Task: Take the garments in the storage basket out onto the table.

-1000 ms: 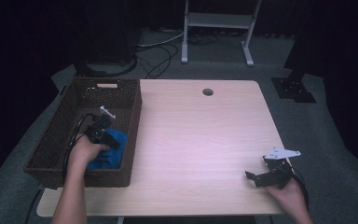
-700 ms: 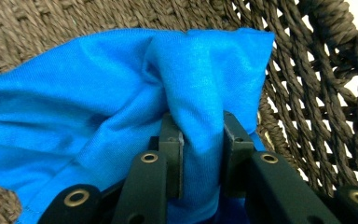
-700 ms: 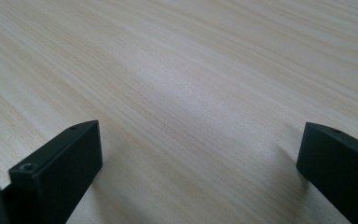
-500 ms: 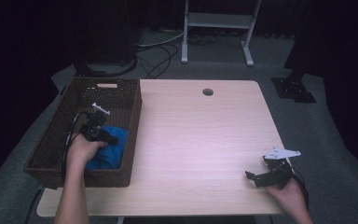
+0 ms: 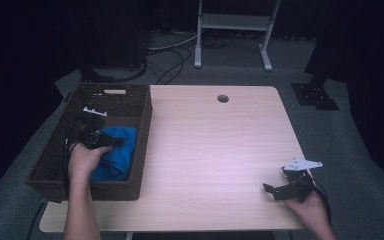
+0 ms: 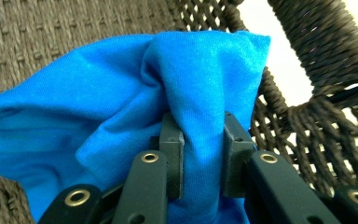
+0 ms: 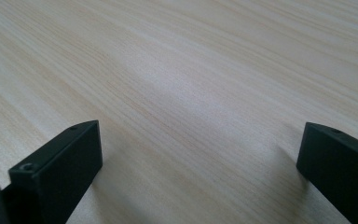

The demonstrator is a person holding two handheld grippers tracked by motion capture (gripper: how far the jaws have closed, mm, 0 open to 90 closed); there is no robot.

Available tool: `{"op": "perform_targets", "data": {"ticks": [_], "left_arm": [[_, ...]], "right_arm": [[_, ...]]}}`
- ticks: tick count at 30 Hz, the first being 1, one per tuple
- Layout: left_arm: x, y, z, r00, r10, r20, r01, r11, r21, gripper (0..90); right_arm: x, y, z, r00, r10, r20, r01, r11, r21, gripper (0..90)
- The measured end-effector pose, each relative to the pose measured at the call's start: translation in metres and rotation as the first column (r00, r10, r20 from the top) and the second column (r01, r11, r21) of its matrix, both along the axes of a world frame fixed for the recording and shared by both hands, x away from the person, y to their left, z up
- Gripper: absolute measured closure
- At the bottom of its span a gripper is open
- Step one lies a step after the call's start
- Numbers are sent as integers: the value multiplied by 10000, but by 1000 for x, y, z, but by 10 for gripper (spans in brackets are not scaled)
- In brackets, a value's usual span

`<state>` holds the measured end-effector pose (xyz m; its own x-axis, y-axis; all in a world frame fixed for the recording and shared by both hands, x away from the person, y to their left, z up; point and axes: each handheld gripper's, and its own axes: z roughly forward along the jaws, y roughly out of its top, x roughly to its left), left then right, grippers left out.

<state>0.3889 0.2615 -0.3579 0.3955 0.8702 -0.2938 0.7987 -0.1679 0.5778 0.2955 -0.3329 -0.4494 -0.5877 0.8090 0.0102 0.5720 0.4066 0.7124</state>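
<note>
Clenched on a bunched fold of the blue cloth [image 5: 114, 152], the left gripper [image 5: 111, 142] sits inside the wicker basket [image 5: 145, 145] in the high view, near the basket's right wall; the right gripper [image 5: 272, 190] rests released by the front right corner of the pale wooden table [image 5: 215, 150], on a dark grey floor with cables and a metal stand behind. From the left gripper view, both fingers [image 6: 173, 154] pinch a narrow ridge of cloth [image 6: 121, 93] against the woven rim. Such a thin pinch could slip, or the fabric might snag on the weave if pulled. Across the right gripper view, wide-apart fingers [image 7: 60, 161] frame bare tabletop [image 7: 191, 84].
</note>
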Motion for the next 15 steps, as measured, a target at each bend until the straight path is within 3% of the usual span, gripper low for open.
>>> {"op": "perform_targets", "data": {"ticks": [5, 10, 15], "left_arm": [[-3, 2, 4, 9989, 104, 450, -93, 9996, -254, 748], [-8, 7, 9, 9939, 312, 1062, -237, 9972, -710, 748], [-10, 9, 12, 9893, 403, 1402, -261, 9945, -1016, 748]], "right_arm": [[0, 0, 0, 10000, 1, 1, -1, 10000, -1, 0], [0, 0, 0, 10000, 0, 2, 0, 10000, -1, 0], [0, 0, 0, 10000, -10, 2, 10, 10000, -1, 0]]}}
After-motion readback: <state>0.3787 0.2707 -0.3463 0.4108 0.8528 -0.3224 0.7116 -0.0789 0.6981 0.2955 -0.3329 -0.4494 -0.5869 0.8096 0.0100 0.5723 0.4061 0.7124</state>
